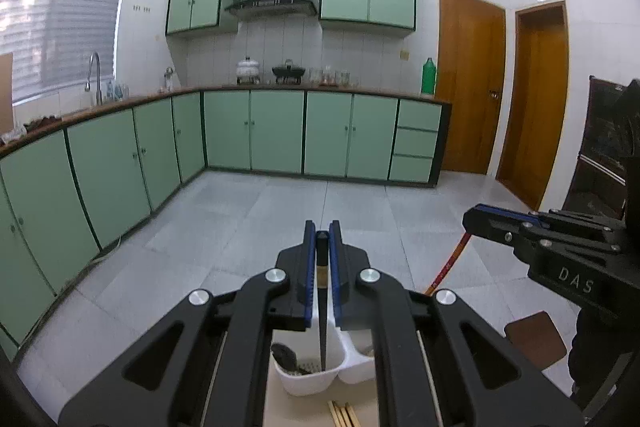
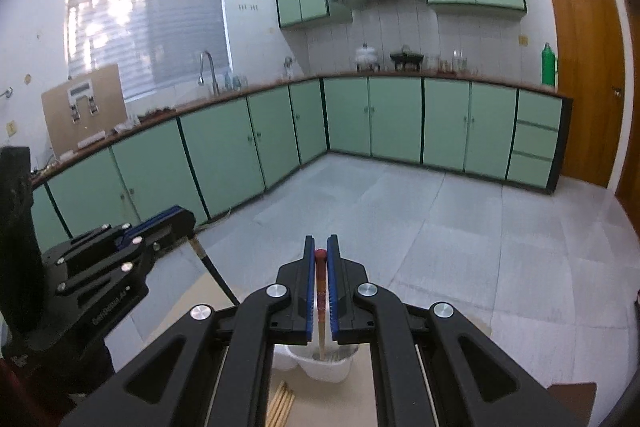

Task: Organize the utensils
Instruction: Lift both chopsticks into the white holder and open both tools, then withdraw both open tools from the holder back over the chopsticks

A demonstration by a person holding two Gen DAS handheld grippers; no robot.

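Observation:
My left gripper (image 1: 322,229) is shut on a black chopstick (image 1: 322,327) that hangs tip-down into a compartment of the white utensil caddy (image 1: 304,383). My right gripper (image 2: 320,245) is shut on a red-topped chopstick (image 2: 320,291), whose pale tip reaches into the same white caddy (image 2: 320,363). Each gripper also shows in the other's view: the right gripper (image 1: 470,219) with the red chopstick (image 1: 446,263) slanting down from it, and the left gripper (image 2: 186,221) with the black chopstick (image 2: 214,273). A dark utensil (image 1: 285,355) lies in the caddy.
Several bare wooden chopsticks (image 2: 282,405) lie on the beige table (image 2: 192,311) in front of the caddy. A brown seat (image 1: 536,341) stands at the right. Beyond are the grey tiled floor (image 1: 280,211), green cabinets (image 1: 276,131) and wooden doors (image 1: 468,83).

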